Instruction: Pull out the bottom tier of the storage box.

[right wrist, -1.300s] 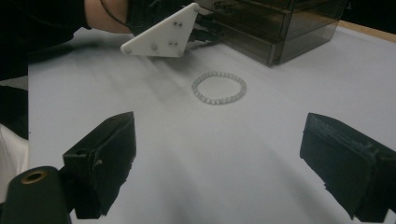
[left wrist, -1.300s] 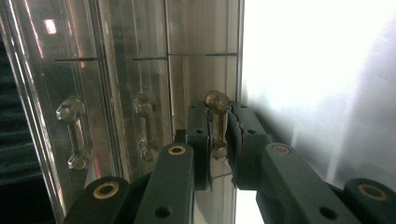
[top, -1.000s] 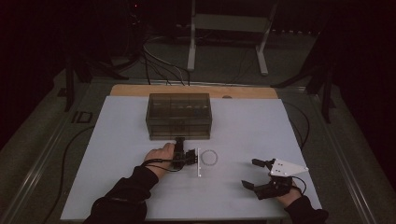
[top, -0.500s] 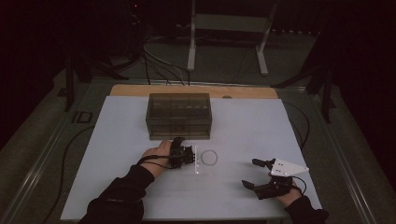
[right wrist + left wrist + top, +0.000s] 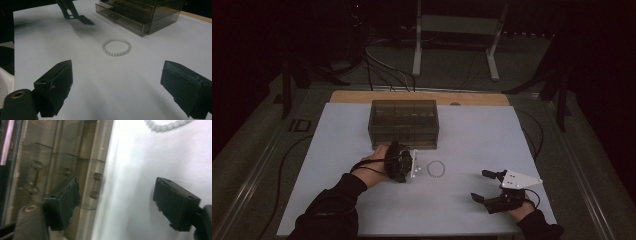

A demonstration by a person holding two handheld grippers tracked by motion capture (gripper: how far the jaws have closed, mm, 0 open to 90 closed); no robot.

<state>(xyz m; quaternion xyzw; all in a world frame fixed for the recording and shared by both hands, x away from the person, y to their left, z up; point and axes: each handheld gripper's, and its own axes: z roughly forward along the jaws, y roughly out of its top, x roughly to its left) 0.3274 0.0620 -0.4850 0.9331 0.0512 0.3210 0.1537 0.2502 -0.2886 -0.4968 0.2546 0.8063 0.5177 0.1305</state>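
Left gripper (image 5: pixel 408 164) just opened wide, empty, near drawer box (image 5: pixel 404 123); could nudge bracelet (image 5: pixel 435 168) aside; right gripper (image 5: pixel 490 186) open, empty.

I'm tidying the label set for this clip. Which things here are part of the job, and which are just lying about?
In the job:
- bead bracelet
- smoked drawer box
- left claw, open beside the box
- right claw, open

Lying about:
- cables behind the table
- metal stand

One bead bracelet (image 5: pixel 435 168), one drawer box (image 5: pixel 404 123), apparently two claws.
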